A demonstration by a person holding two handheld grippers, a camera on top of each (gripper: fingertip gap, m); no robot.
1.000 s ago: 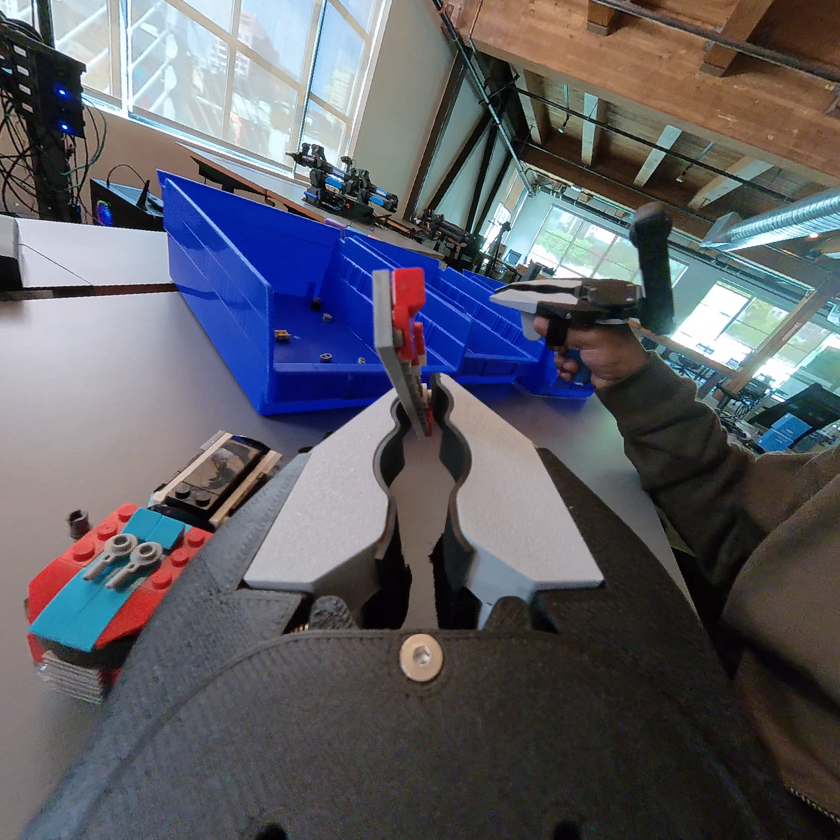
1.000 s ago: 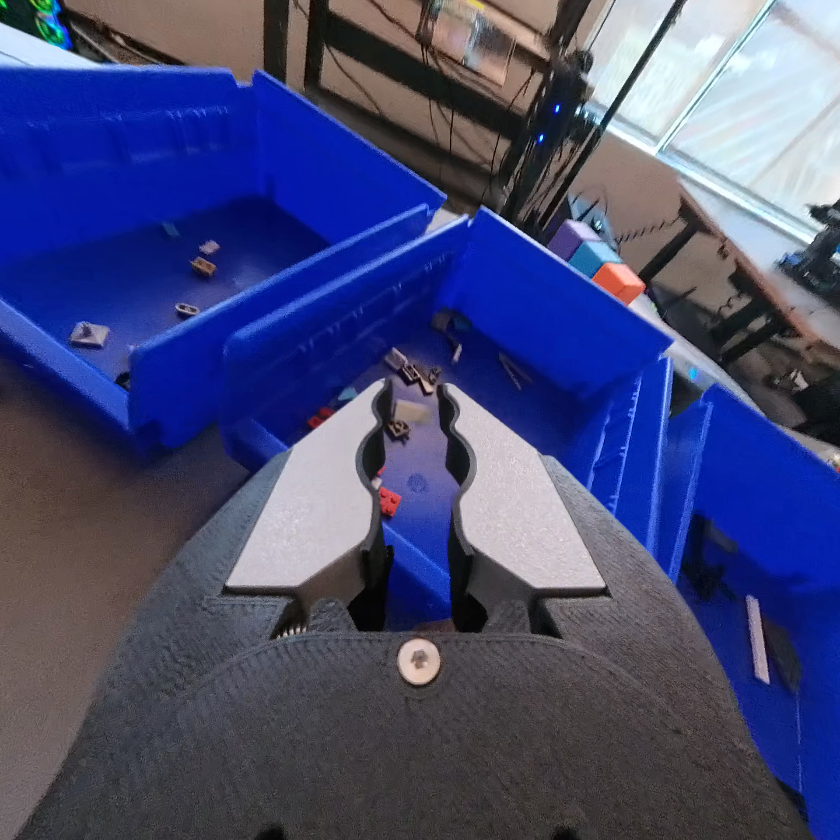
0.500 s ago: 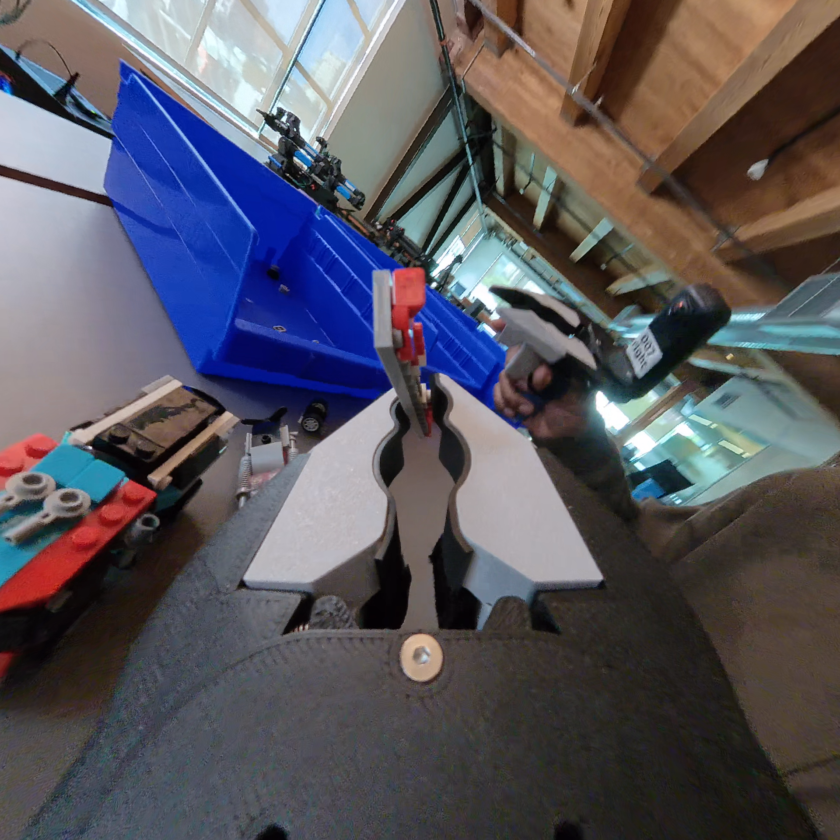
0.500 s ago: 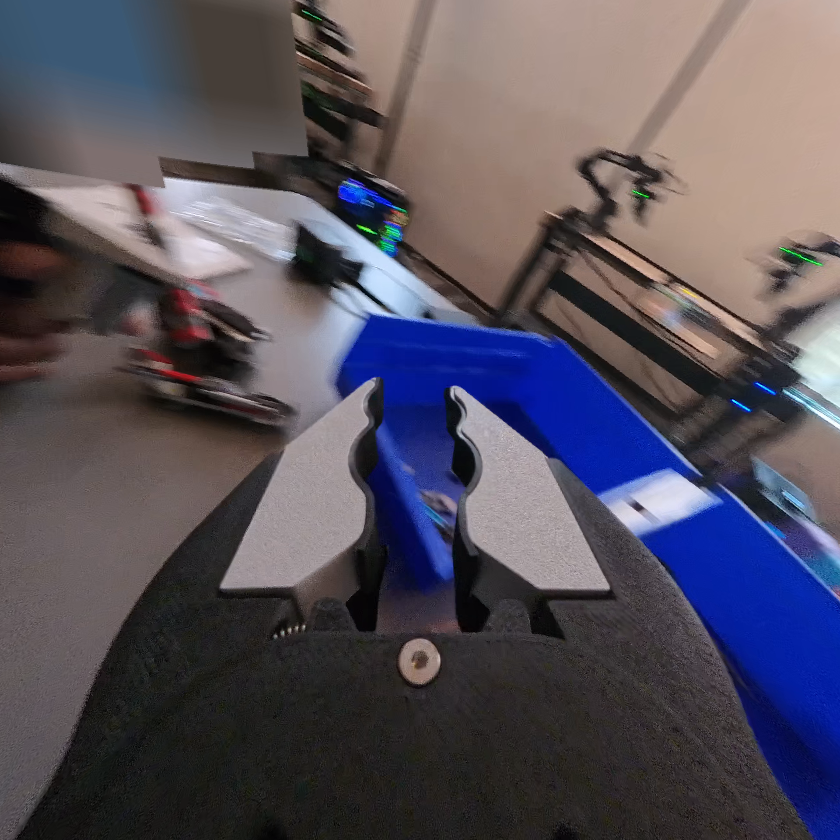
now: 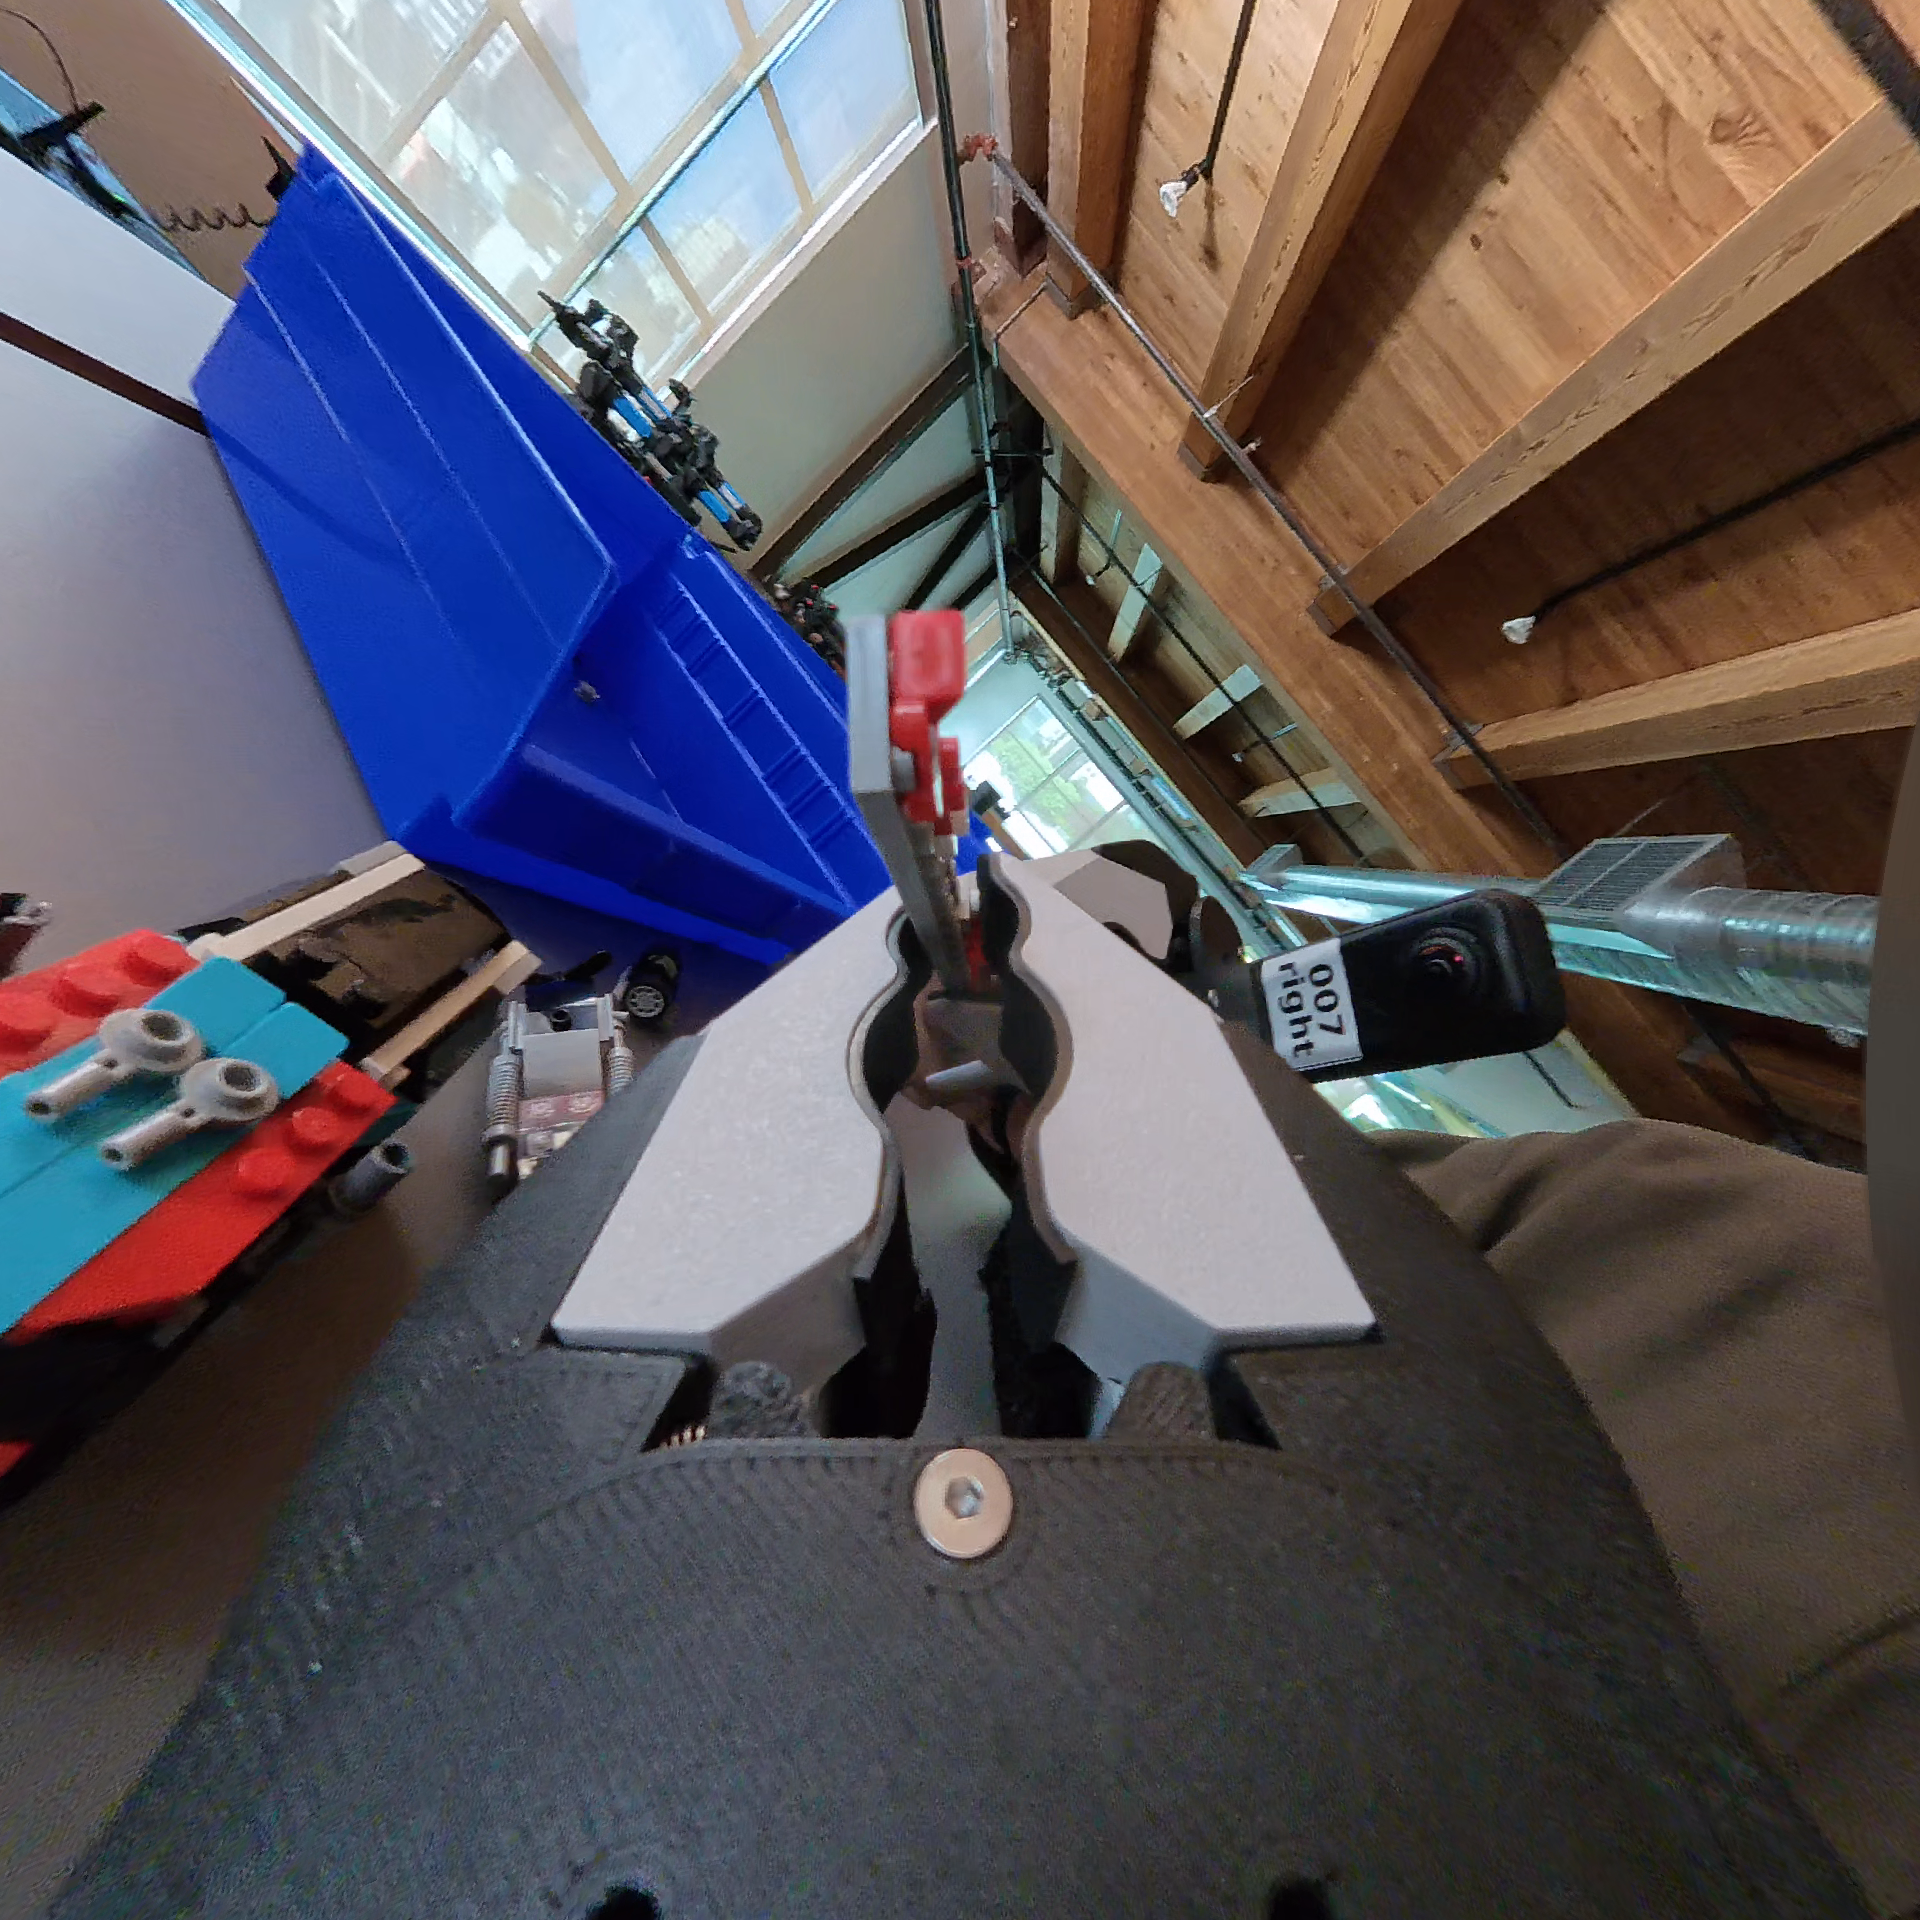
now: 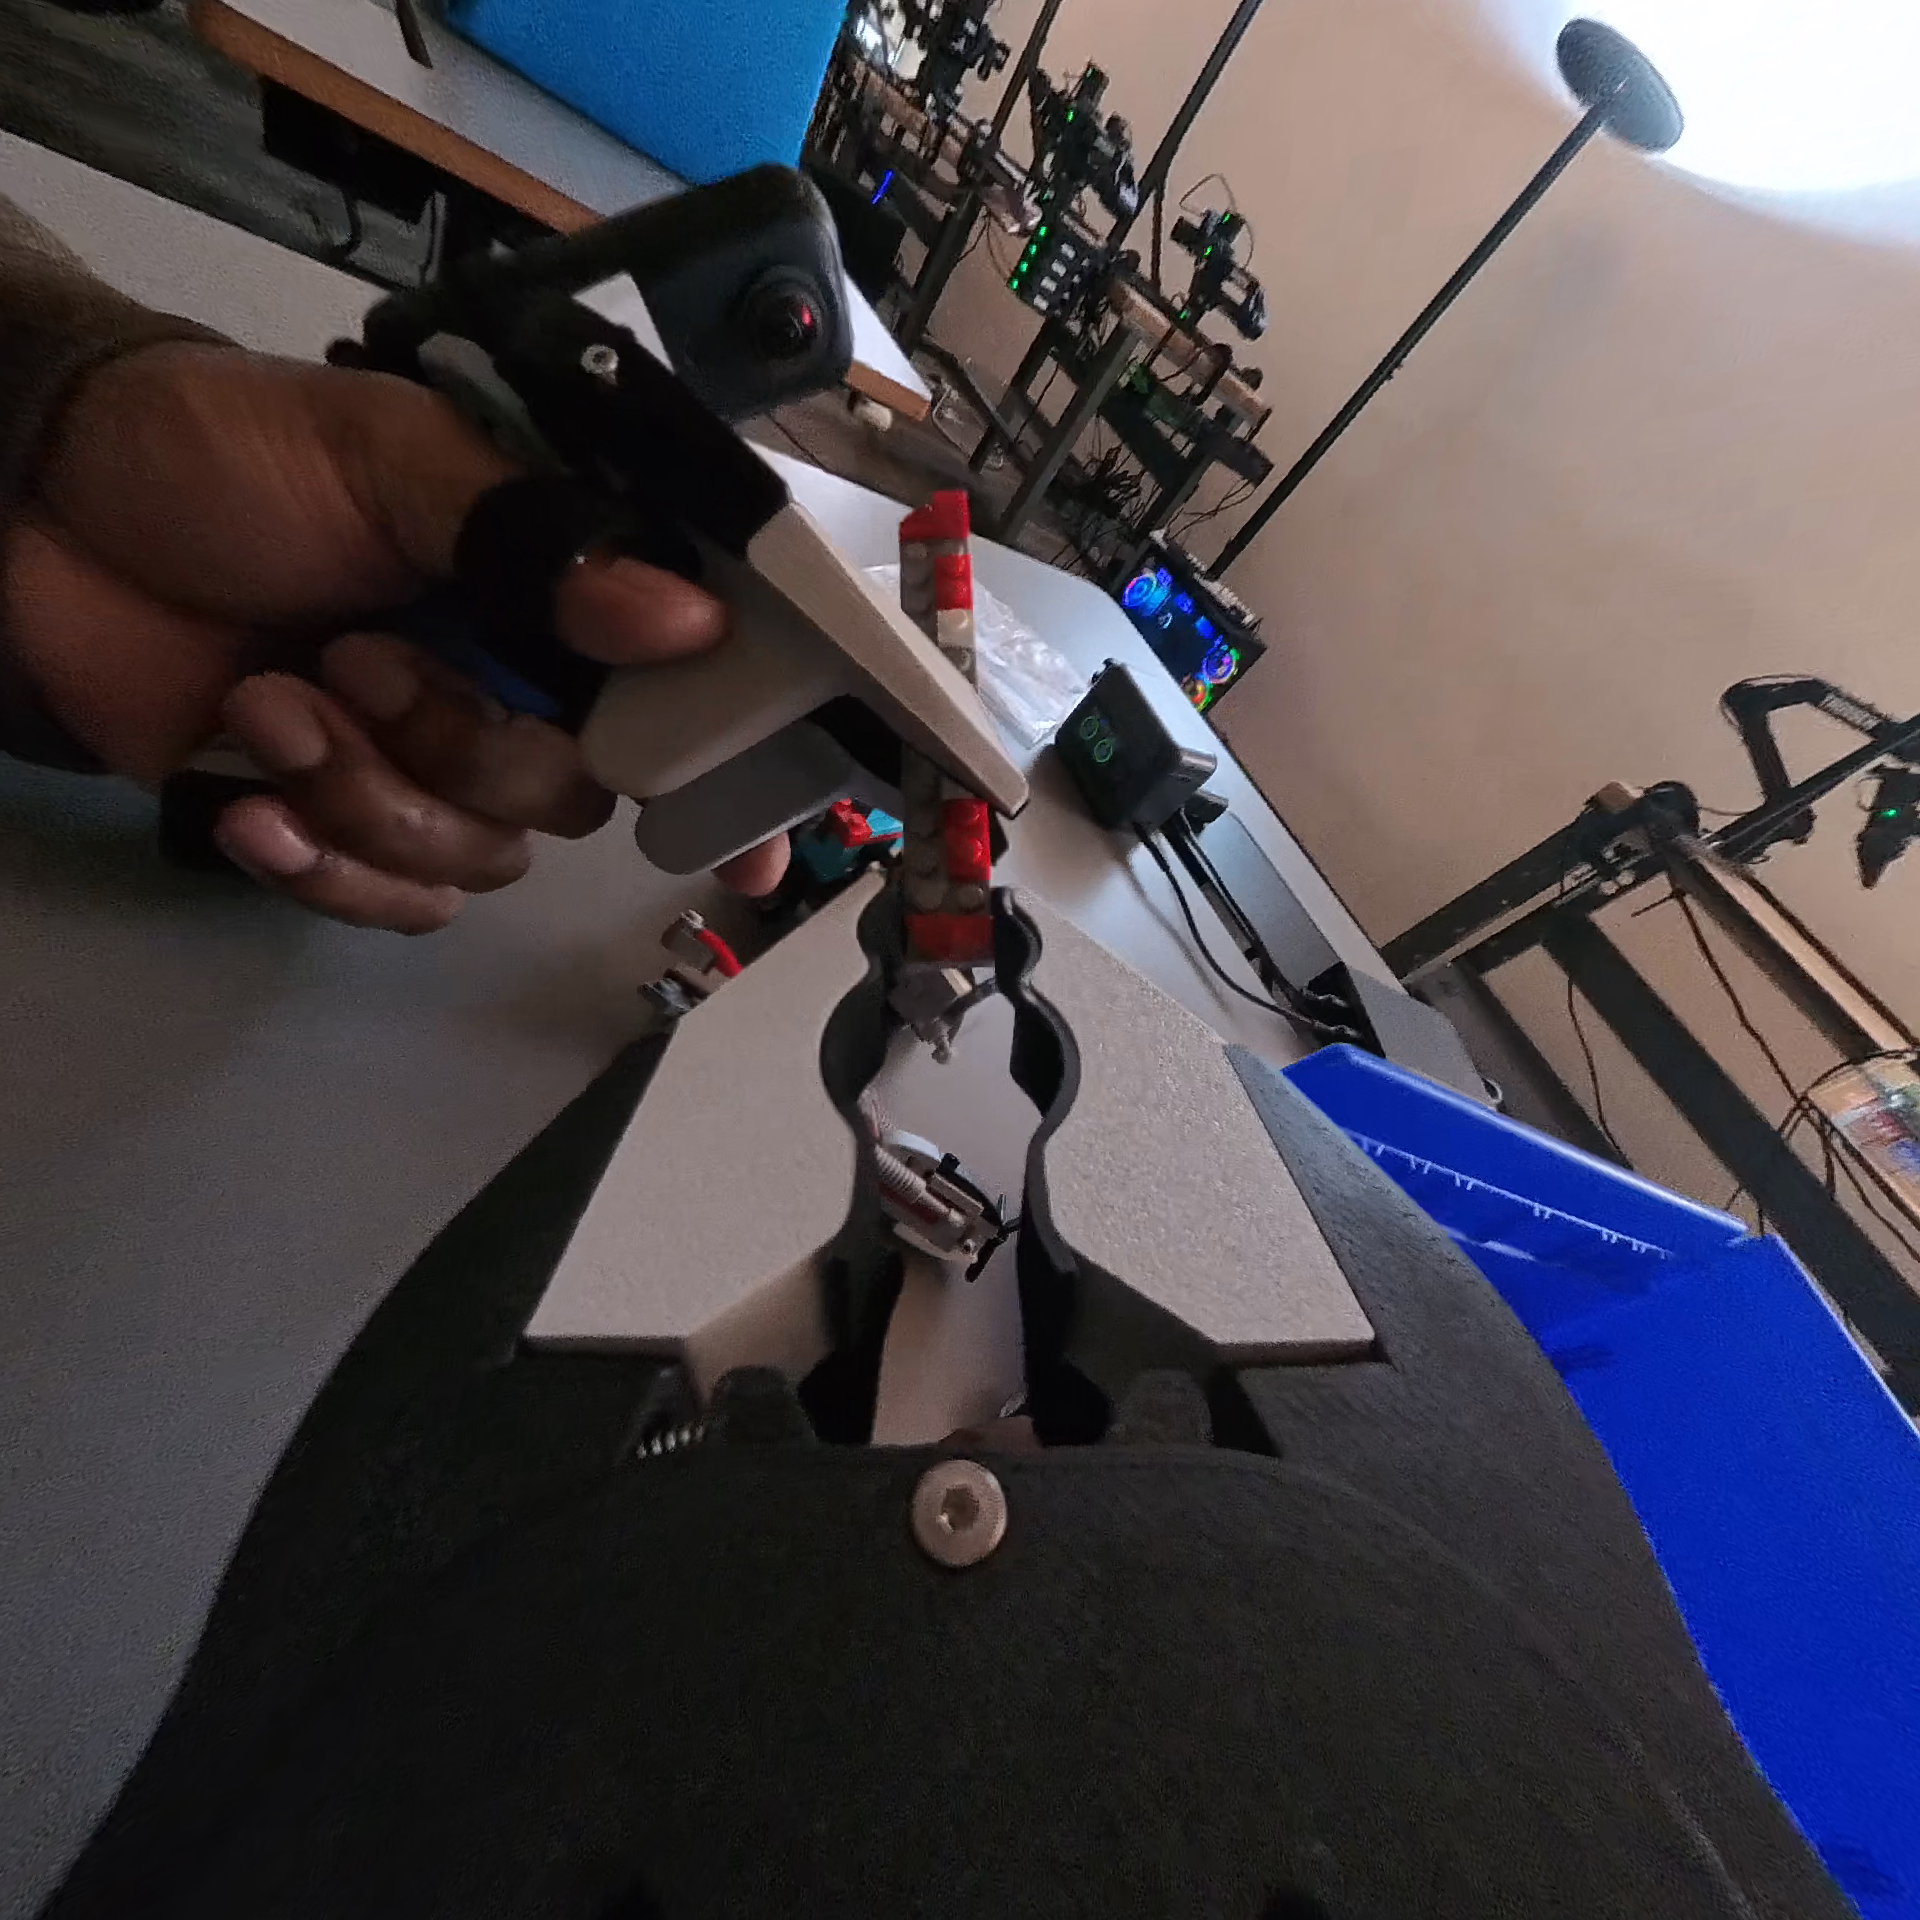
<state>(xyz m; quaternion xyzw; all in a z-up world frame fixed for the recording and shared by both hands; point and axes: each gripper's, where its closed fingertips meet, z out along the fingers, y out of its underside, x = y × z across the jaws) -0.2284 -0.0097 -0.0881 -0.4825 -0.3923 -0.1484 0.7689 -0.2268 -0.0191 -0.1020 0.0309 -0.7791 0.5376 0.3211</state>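
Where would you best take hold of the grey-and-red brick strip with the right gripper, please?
Probably by its lower end, coming from below along the strip's length. The left gripper clamps the grey-and-red brick strip at mid-length. The lower end sticks out free beneath those fingers, lying between the fingertips of the right gripper. Whether they press on it, I cannot tell.

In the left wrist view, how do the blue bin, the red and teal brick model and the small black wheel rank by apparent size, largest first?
1. Blue bin, clearly the largest.
2. Red and teal brick model; it lies nearer the camera and is cut by the picture's edge, so its true size is unsure.
3. Small black wheel, the smallest by far.
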